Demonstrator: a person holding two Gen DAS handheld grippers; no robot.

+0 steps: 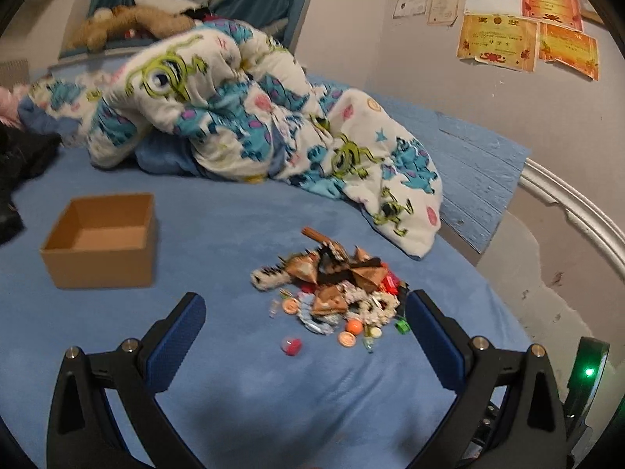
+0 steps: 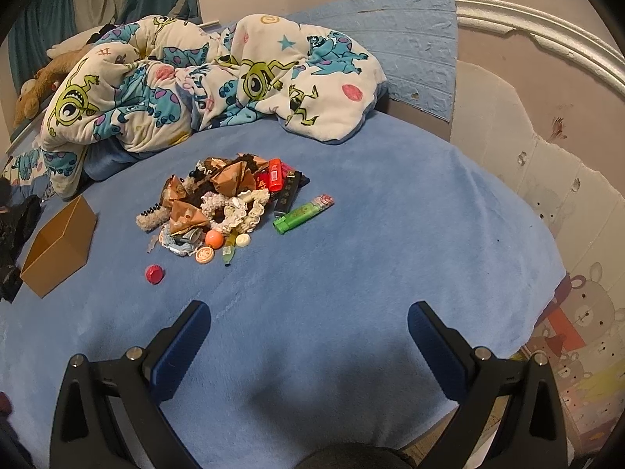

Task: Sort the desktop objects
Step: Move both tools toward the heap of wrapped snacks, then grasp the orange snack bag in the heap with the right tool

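Note:
A pile of small objects [image 1: 336, 289] lies on the blue bed cover: brown paper packets, frilly hair ties, an orange ball [image 1: 354, 326], round caps and a red cap [image 1: 291, 346]. The right wrist view shows the same pile [image 2: 222, 199] with a green lighter [image 2: 302, 213], a red lighter [image 2: 274, 175] and the red cap [image 2: 154, 274]. An open, empty cardboard box [image 1: 100, 240] stands left of the pile; it also shows in the right wrist view [image 2: 58, 246]. My left gripper [image 1: 306, 318] is open, just short of the pile. My right gripper [image 2: 308, 324] is open and empty, further back.
A crumpled cartoon-print quilt [image 1: 250, 113] lies behind the pile, with plush toys [image 1: 133, 23] beyond it. Dark clothing [image 1: 19, 164] lies at the left. The bed's edge [image 2: 547, 273] falls off at the right, beside a damaged wall [image 2: 539, 109].

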